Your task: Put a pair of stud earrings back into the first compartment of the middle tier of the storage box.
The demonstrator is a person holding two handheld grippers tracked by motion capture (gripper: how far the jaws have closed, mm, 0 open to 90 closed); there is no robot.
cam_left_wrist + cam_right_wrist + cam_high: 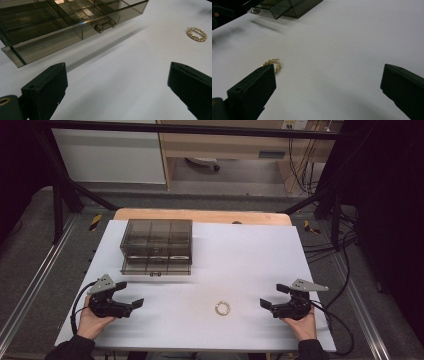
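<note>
Both grippers, left [131,295] and right [270,295], are held wide apart and empty near the table's [240,255] front edge; a gold bracelet [223,308] lies between them, the drawer box [156,247] behind – pickup apparently not yet begun, a reach inward being called for

Dim surroundings, evenly lit white table [240,270], soft shadows, mild blur, near jaws out of focus

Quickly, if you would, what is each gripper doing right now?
Left gripper: open, holding nothing.
Right gripper: open, holding nothing.
</note>
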